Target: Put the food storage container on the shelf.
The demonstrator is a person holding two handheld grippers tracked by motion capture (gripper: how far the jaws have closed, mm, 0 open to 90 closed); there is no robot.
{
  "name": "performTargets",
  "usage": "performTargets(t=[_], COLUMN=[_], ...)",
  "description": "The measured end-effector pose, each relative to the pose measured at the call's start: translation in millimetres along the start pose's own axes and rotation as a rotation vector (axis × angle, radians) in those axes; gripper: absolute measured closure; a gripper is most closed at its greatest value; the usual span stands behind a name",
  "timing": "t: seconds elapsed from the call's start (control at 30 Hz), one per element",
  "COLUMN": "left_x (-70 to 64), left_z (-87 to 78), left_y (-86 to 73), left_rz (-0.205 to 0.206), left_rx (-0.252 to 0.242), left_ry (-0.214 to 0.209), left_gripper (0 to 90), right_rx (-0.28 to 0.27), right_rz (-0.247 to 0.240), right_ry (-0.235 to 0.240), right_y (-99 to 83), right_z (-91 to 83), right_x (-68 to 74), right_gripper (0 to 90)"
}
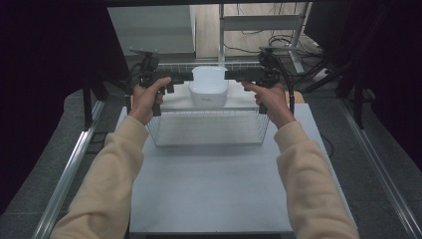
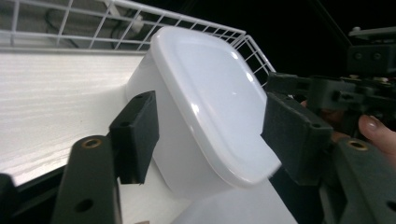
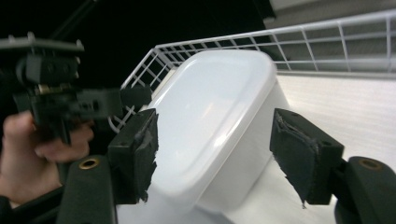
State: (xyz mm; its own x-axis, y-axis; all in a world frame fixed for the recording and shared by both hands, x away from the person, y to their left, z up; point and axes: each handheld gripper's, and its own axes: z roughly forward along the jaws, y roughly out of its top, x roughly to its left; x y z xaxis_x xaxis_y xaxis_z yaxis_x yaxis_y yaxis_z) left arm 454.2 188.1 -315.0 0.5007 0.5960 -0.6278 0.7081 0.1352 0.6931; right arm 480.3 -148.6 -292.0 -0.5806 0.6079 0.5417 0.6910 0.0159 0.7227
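White container (image 1: 209, 85) (label unreadable)

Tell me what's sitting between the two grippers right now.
A white lidded box in the wire basket, seen in the high view, with the left gripper and right gripper at its sides, jaws open.

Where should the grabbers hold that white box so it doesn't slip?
Probably by its two opposite side walls, just under the lid's overhanging rim, one gripper from each side. The white box has smooth, slightly tapering walls, and the left gripper and right gripper already flank it.
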Motion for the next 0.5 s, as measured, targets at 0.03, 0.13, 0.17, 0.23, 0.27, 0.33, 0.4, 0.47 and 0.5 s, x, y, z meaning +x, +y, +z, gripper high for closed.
performTargets(t=[0.03,0.13,0.17,0.23,0.27,0.33,0.4,0.47,0.5], left_x=[-1.8,-6.9,-8.5,-11.9,-14.0,-17.5,-21.0,-22.4,-26.0], left_z=[-2.8,-9.5,-12.2,-18.3,-22.0,-27.2,-33.6,-36.8,-43.9], left_y=[-2.8,-11.7,-15.3,-22.4,-26.5,-32.3,-39.8,-44.0,-55.5], left_rz=[0.01,0.043,0.055,0.075,0.094,0.11,0.134,0.146,0.168], left_rx=[-0.002,0.002,0.001,0.001,0.006,0.004,0.001,-0.001,-0.006], left_ry=[0.002,0.021,0.03,0.04,0.047,0.06,0.068,0.071,0.078], left_gripper=[33.9,32.1,31.7,31.3,31.0,30.7,30.7,30.6,30.5], right_rx=[-0.005,0.007,0.011,0.019,0.019,0.022,0.023,0.02,0.016], right_rz=[-0.049,-0.132,-0.162,-0.203,-0.224,-0.256,-0.28,-0.286,-0.307], right_ry=[-0.011,-0.026,-0.037,-0.053,-0.063,-0.074,-0.083,-0.087,-0.095], right_y=[-3.1,-10.9,-14.0,-21.2,-25.0,-33.2,-42.0,-46.7,-59.0], right_z=[-4.6,-11.0,-13.1,-17.1,-18.9,-23.1,-28.1,-30.7,-37.7], right_x=[5.0,13.5,16.2,21.1,22.9,25.4,26.3,26.7,26.3], right_gripper=[31.1,29.7,29.5,29.5,29.5,29.5,29.6,29.6,29.6])
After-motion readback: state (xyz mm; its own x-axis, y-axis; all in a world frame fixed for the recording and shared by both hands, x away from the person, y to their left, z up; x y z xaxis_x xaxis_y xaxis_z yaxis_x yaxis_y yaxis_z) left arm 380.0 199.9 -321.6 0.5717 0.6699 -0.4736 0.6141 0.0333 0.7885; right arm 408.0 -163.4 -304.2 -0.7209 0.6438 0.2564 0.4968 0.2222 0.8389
